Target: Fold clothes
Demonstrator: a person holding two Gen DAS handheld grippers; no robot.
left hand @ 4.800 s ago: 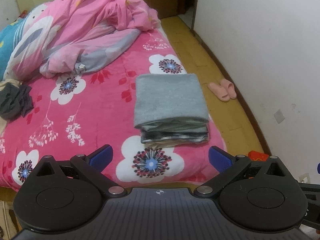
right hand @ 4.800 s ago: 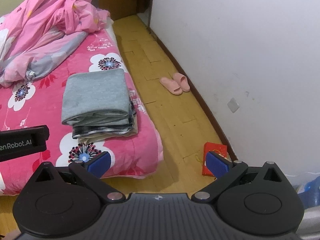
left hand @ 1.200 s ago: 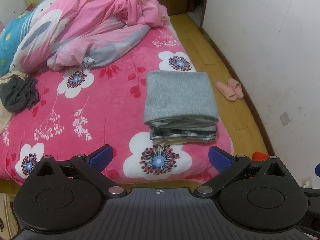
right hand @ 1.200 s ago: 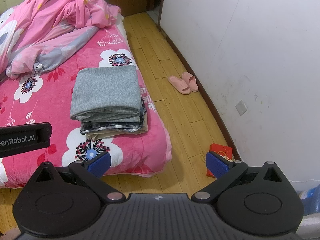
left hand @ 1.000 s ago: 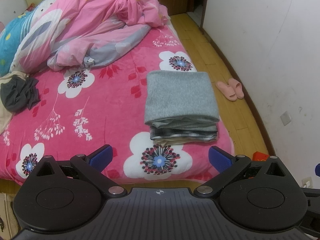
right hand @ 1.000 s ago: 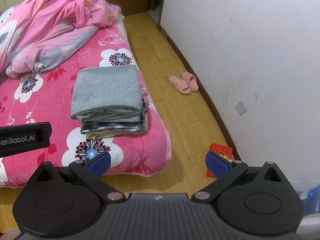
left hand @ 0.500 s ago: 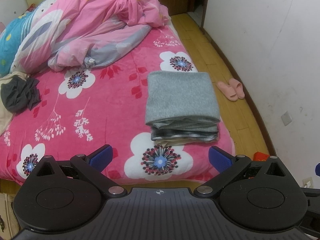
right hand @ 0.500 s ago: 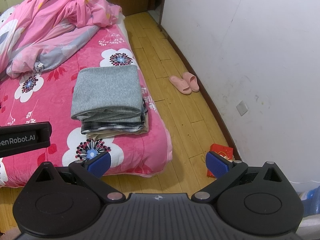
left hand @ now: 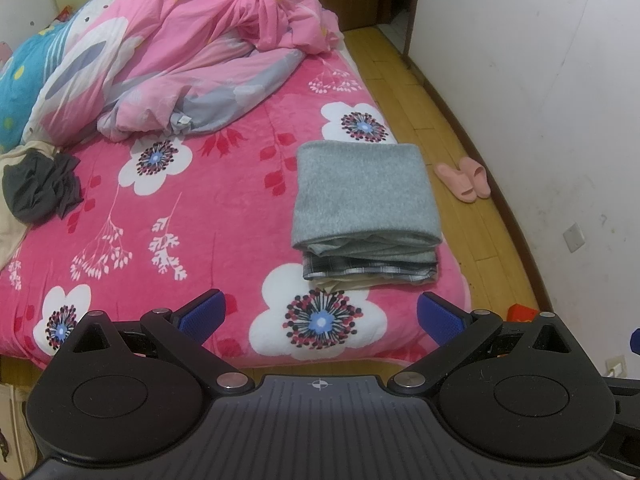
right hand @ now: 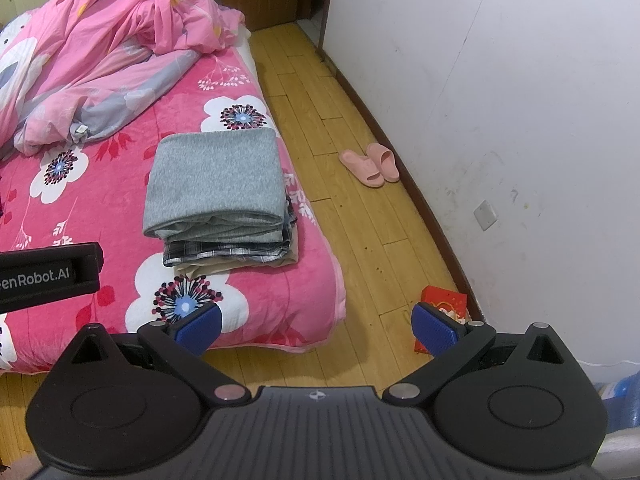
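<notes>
- Left wrist view, far left ahead of the left gripper [left hand: 320,312]: a crumpled dark garment [left hand: 40,188] lies on a beige piece [left hand: 10,232] at the bed's left edge, well apart from the tongs. Both look unfolded, so I judge this is the work left.
- Ahead and left, further up the bed [left hand: 160,248], a pink quilt [left hand: 180,52] is heaped loosely against a blue pillow [left hand: 24,80]; it seems to be bedding, not part of the job.
- Between the blue pads, and beyond them, the folded stack [left hand: 366,212] sits on the pink flowered cover near the bed's right edge. A grey piece is on top, a checked one under it, a beige one at the bottom. This part appears done.
- The stack's long axis runs away from the tongs, up the bed; its layered open edges face the tongs and the smooth fold lies at the far end.
- The left gripper's jaws stand wide, holding nothing, clear of the cloth.
- Right wrist view: the right gripper [right hand: 316,328] is likewise spread wide and empty, over the bed's foot corner and the wooden floor [right hand: 320,120]; the stack is ahead and to its left.
- Further right, pink slippers [right hand: 370,166] lie by the wall, and a red packet [right hand: 442,304] sits just behind the right pad.
</notes>
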